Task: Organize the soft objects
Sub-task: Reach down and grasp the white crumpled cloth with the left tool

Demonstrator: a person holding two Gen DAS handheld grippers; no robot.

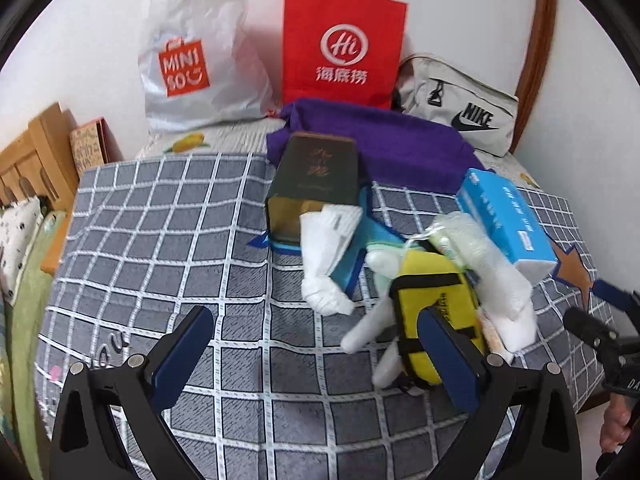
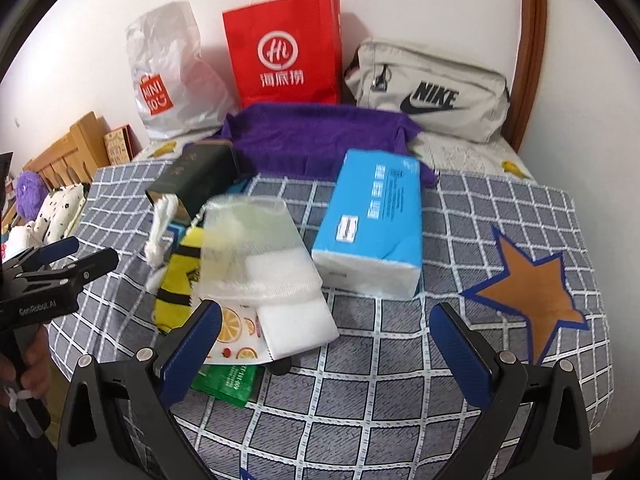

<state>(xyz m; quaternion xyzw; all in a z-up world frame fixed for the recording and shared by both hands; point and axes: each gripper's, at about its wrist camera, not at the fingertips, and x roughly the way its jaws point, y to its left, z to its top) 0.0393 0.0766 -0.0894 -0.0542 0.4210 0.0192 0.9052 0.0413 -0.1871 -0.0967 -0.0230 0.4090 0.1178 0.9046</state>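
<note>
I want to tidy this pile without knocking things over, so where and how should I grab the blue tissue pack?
Grip the blue tissue pack across its narrow width near the white front end, coming straight in from the near edge with the right hand-held gripper. It lies flat with its long sides pointing away, and its right side is clear; the mesh pouch crowds its left, so stay low and right.

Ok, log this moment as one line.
left gripper: open, empty | right gripper: open, empty | soft items: piled on checked blanket
</note>
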